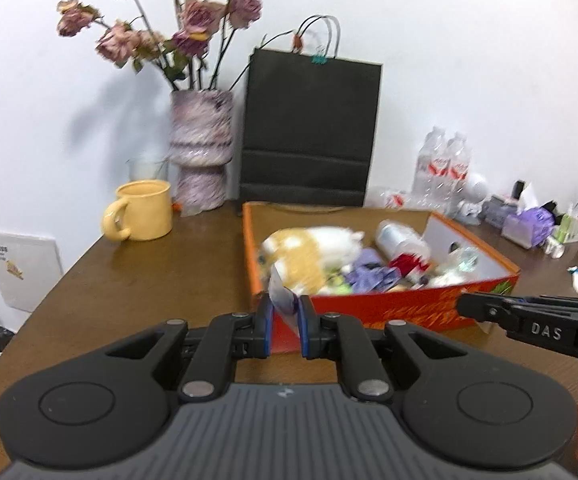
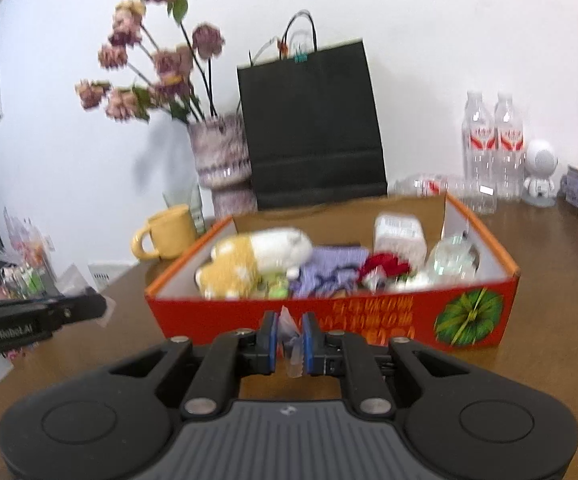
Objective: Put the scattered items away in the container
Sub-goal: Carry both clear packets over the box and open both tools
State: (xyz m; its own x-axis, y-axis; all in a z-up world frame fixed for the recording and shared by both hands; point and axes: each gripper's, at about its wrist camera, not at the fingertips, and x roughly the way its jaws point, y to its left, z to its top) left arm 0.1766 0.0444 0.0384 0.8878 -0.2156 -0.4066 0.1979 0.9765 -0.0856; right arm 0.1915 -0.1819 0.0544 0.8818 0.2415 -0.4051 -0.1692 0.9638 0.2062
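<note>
We hold a thin packet [image 1: 285, 304] in the left gripper [image 1: 285, 326], a clear sachet [image 2: 291, 340] in the right gripper [image 2: 292, 338], both clamped; the box [image 2: 329, 316] is mostly filled, these two remain.
</note>
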